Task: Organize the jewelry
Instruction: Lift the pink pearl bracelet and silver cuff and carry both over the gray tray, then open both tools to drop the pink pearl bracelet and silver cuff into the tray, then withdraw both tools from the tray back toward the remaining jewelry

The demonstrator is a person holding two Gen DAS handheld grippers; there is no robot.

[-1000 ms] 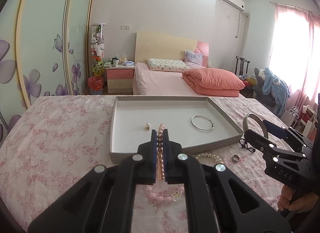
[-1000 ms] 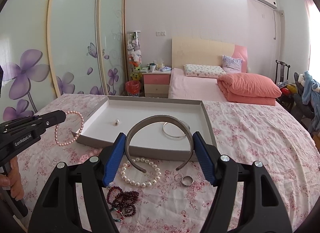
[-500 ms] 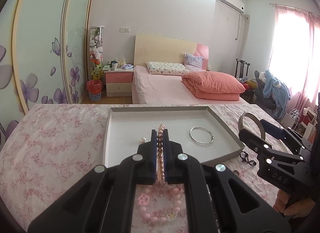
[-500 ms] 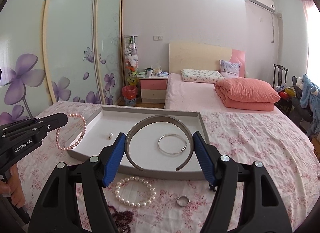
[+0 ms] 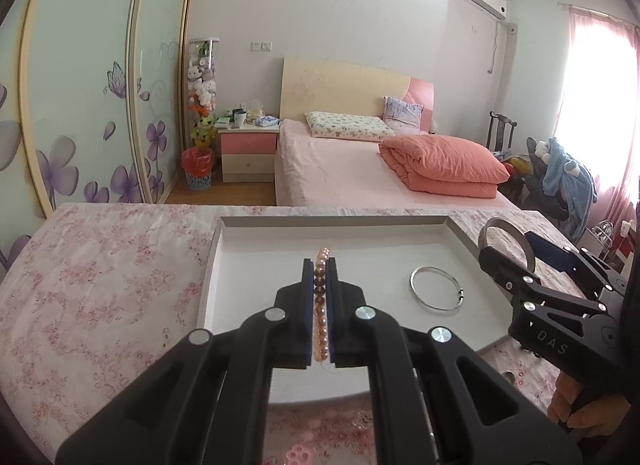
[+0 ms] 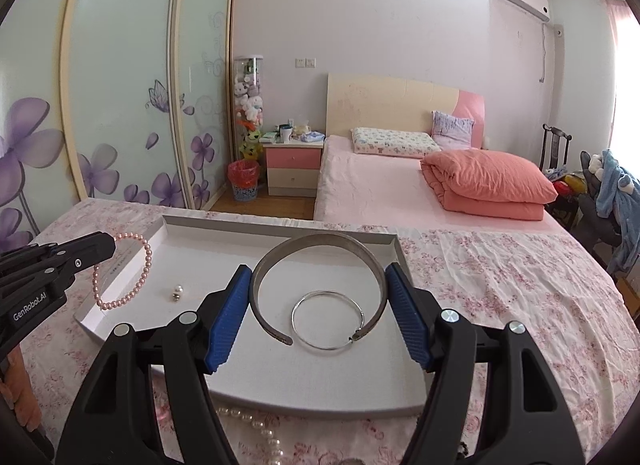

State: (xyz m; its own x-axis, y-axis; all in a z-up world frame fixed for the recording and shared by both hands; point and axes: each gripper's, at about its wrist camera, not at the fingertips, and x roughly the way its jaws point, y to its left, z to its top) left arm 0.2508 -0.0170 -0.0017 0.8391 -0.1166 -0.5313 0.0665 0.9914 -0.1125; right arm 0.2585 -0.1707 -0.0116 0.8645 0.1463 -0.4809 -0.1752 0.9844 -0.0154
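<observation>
Fingers (image 5: 307, 297) pinch pink bracelet (image 6: 132, 285); right fingers (image 6: 228, 325) clamp headband (image 6: 320, 243); only right view shows earring (image 6: 177, 292).

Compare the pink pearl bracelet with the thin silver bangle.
The pink pearl bracelet is a string of beads; the thin silver bangle is one smooth wire hoop. The bracelet hangs from the left hand-held gripper above the white tray; the bangle lies flat inside it. Both are closed rings.

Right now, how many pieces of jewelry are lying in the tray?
2: a silver bangle near the tray's middle and a small earring to its left. The grippers could hide others.
</observation>
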